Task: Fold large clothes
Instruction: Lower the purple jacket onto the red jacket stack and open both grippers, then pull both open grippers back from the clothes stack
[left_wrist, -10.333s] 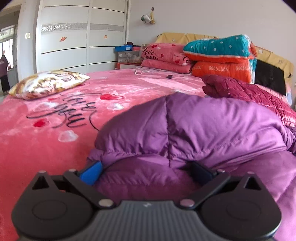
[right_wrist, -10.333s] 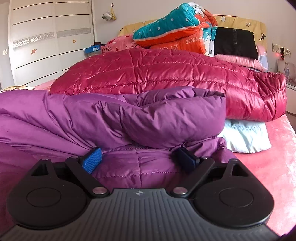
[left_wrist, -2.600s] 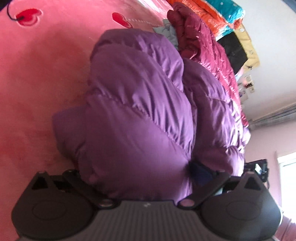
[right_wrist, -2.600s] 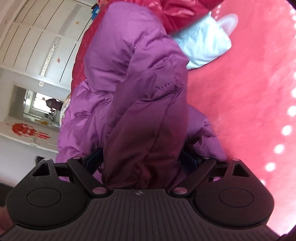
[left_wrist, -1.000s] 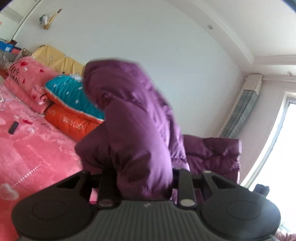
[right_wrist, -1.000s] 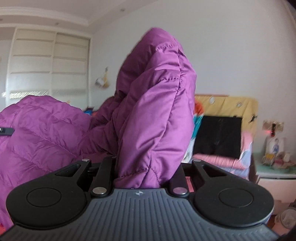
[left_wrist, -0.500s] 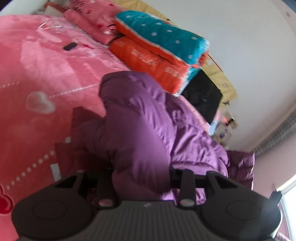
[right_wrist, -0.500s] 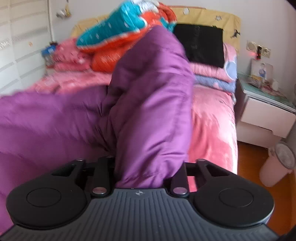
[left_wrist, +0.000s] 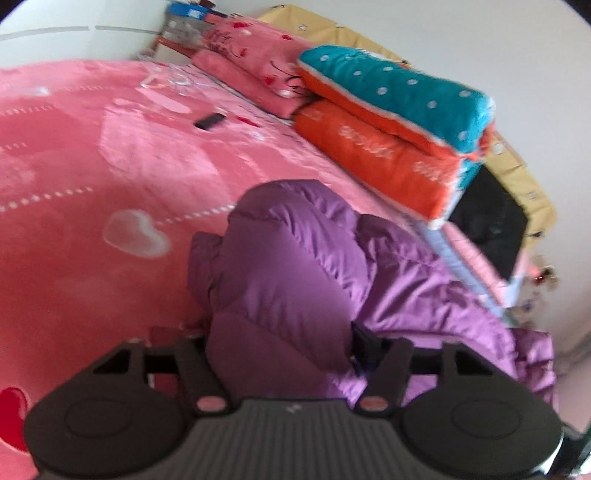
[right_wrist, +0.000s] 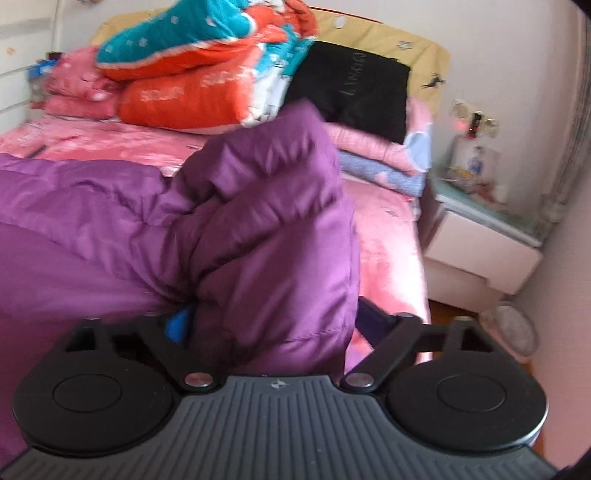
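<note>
The purple down jacket (left_wrist: 295, 258) lies bunched on the pink bed cover (left_wrist: 92, 166). A thick fold of it runs up between the fingers of my left gripper (left_wrist: 280, 339), whose jaws are opening and stand spread to either side of the fold. In the right wrist view another padded fold of the purple jacket (right_wrist: 258, 221) sits between the jaws of my right gripper (right_wrist: 275, 317), which are opening wide. Its right pad stands apart from the cloth, and its blue left pad (right_wrist: 179, 325) is at the cloth's edge. The left finger of the left gripper is hidden behind the fold.
Folded teal and orange quilts (left_wrist: 388, 110) are stacked at the head of the bed beside a black cushion (right_wrist: 351, 85). A small dark phone-like thing (left_wrist: 209, 120) lies on the cover. A white nightstand (right_wrist: 484, 251) and a pale bin (right_wrist: 511, 328) stand past the bed's right edge.
Both grippers came down from high in the air with the jacket, which now rests on the bed. Both sets of jaws have spread apart from a tight pinch on the folds.
</note>
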